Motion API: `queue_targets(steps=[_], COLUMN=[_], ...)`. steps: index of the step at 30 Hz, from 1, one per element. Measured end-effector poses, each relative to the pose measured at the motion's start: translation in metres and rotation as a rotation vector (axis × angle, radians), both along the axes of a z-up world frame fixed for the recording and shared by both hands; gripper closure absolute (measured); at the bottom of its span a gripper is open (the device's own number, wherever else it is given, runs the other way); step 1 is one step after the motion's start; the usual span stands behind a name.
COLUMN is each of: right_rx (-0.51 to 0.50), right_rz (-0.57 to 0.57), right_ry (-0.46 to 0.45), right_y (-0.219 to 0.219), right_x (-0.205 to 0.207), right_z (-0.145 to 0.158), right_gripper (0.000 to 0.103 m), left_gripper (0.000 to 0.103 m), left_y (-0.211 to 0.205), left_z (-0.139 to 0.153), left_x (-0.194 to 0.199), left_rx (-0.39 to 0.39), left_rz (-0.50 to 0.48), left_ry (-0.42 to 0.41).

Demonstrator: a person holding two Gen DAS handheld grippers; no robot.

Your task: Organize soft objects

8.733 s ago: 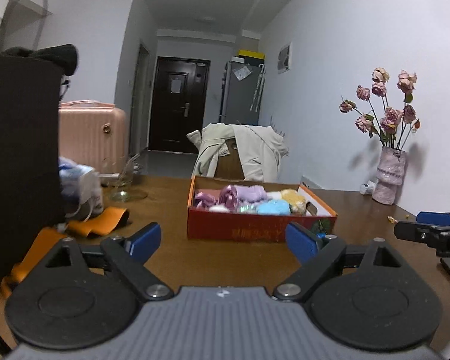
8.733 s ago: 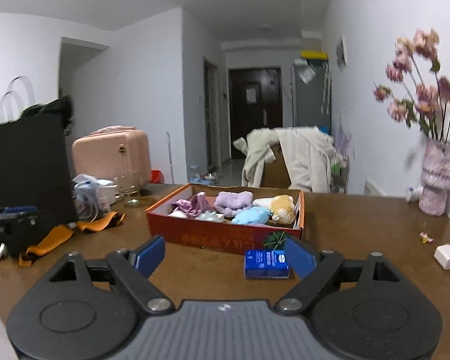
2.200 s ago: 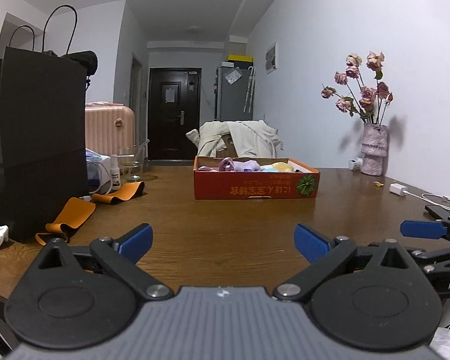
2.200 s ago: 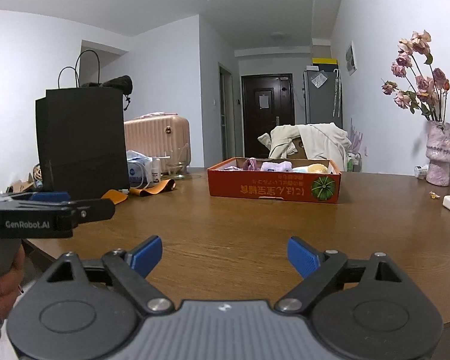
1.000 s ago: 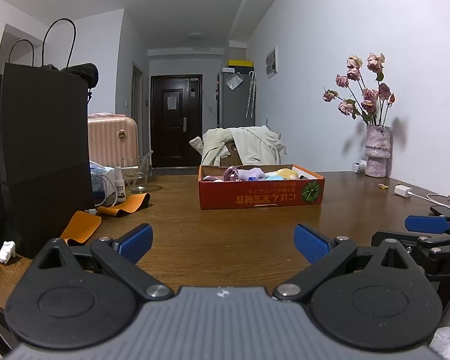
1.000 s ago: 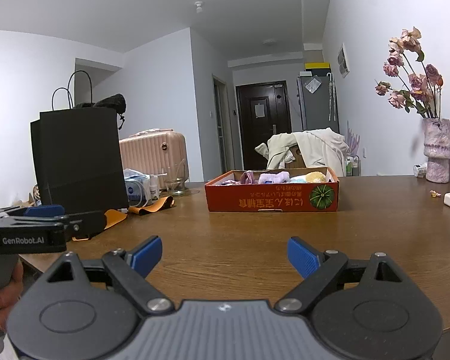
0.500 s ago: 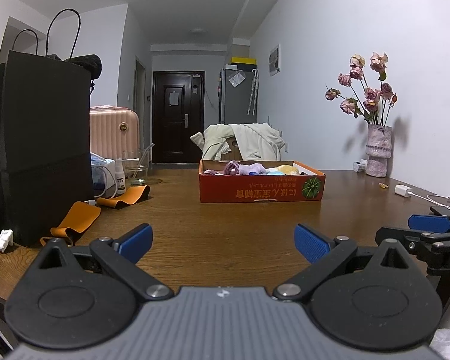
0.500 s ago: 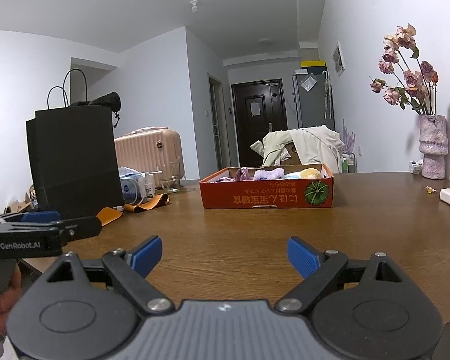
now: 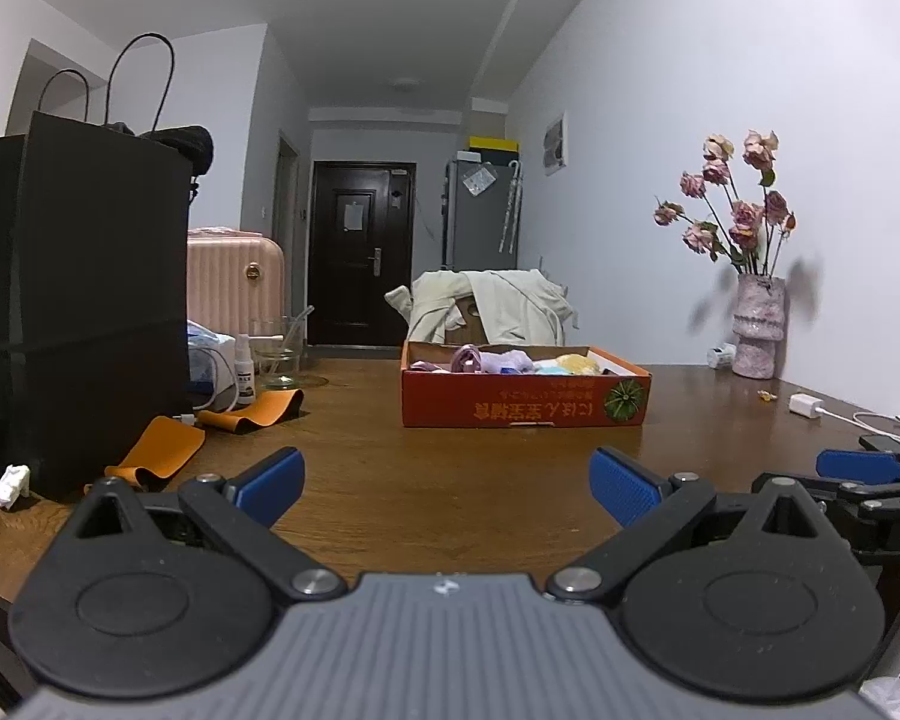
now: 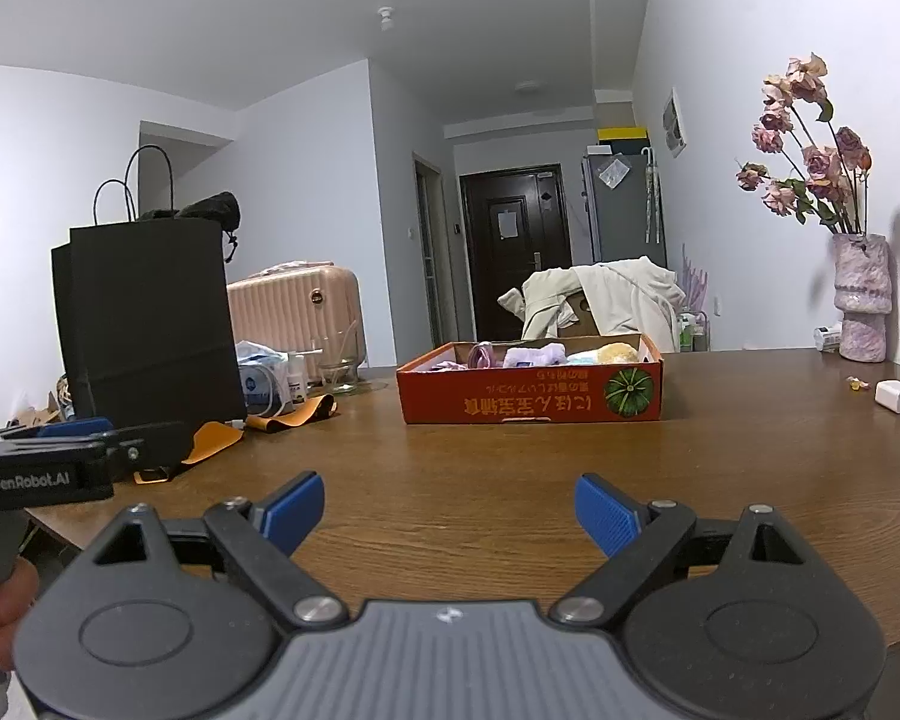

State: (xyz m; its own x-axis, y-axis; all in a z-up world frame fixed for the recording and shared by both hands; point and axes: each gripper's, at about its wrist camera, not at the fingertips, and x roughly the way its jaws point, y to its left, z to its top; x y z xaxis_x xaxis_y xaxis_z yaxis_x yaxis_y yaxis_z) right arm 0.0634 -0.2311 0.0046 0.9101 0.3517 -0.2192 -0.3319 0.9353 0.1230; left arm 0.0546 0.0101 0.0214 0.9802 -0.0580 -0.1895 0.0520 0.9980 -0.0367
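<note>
An orange cardboard box (image 9: 525,405) (image 10: 531,396) stands in the middle of the wooden table (image 9: 450,468). It holds several soft items: purple, lilac, blue and yellow ones (image 9: 504,360) (image 10: 534,354). My left gripper (image 9: 447,483) is open and empty, low over the near table edge, well short of the box. My right gripper (image 10: 450,510) is open and empty, also near the table's front edge. Each gripper shows at the side of the other's view.
A tall black paper bag (image 9: 84,300) stands at the left with orange straps (image 9: 162,450), a spray bottle and a glass (image 9: 279,354) beside it. A vase of dried roses (image 9: 756,330) and a white charger (image 9: 807,405) sit at the right.
Since several seconds ago both grippers have pulled back from the box to the table's front edge. In the last second they drift only slightly. Both stay open.
</note>
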Motion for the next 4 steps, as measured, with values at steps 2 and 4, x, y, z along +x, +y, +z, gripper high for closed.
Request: queue_targets(steps=[2,4], right_rx=[0.0,0.0], right_rz=[-0.001,-0.003], right_ry=[0.0,0.004], right_y=[0.0,0.0002], right_x=[0.0004,0.0018], right_z=[-0.0004,-0.0008], right_gripper=[0.012,0.012], left_gripper=[0.0,0.0], left_y=[0.0004,0.0006], left_z=[0.0,-0.0005], left_x=[0.0002,0.001], left_rx=[0.002,-0.007], left_rz=[-0.022,-0.02], left_ry=[0.012,0.01])
